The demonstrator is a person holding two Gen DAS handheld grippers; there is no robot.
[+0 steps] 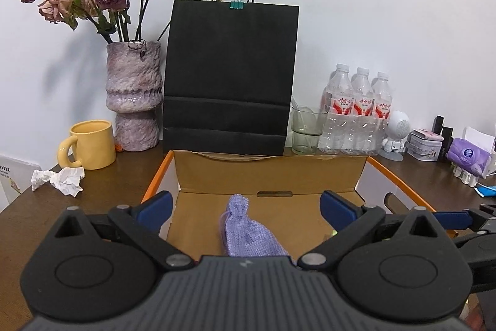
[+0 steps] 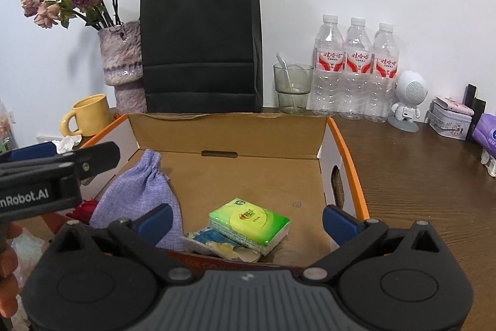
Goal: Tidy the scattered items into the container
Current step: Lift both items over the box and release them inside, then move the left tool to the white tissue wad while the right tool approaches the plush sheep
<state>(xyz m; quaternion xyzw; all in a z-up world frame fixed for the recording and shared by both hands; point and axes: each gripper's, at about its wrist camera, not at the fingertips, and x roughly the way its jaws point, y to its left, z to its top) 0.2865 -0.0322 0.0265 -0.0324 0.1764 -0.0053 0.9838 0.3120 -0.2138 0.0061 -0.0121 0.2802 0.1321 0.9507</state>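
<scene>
Two claws hung wide apart and empty over the cardboard box (image 2: 229, 138) when I checked both wrist views. The left claw (image 1: 245, 207) sat above the lilac drawstring pouch (image 1: 245, 228), which lay on the box floor with its gathered neck pointing toward the far wall. The right claw (image 2: 246, 217) hovered over the green tissue pack (image 2: 251, 222), which rested partly on some torn blue-and-yellow wrapper (image 2: 217, 247) beside the pouch. So at least three things were already inside.

Out on the bench (image 2: 418, 176), to the left of the box near the yellow mug (image 1: 91, 143), I saw a crumpled white paper (image 1: 60, 180); I judged that the likeliest thing left to gather. It looked very light and soft, so it should crush rather than slip, and I would pinch it across its thickest bulge rather than a loose edge, which could tear or unfold. The mug stood just beside it, so I would come in from the near side to avoid knocking the handle.
</scene>
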